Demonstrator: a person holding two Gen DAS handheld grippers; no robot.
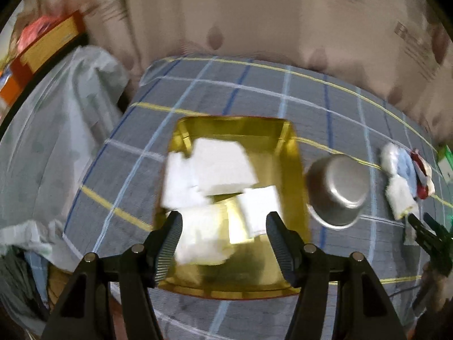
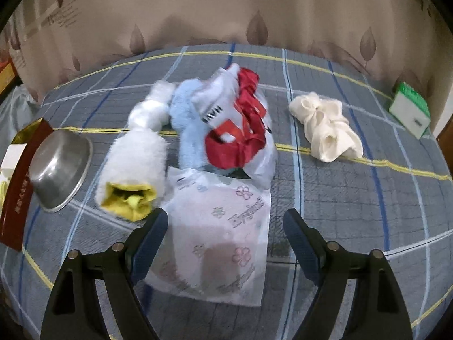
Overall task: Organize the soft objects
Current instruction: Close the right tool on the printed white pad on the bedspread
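Soft white flower-printed tissue pack (image 2: 218,243) lies between the right gripper (image 2: 226,232)'s released jaws; lowering squarely before pinching suits. Left gripper (image 1: 223,240) hovers, jaws released, over the gold tray (image 1: 294,170).

Plaid bed (image 2: 354,198), gold tray (image 1: 294,170), steel bowl (image 2: 56,167), soft pile (image 2: 226,124)

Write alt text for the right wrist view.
The open right gripper hovers over a white flower-printed plastic packet on a blue-grey plaid bedcover. Beyond lies a pile of soft items: a white fluffy roll with a yellow end, a light blue plush cloth and a red ribbon. A cream cloth lies right, a metal bowl left.
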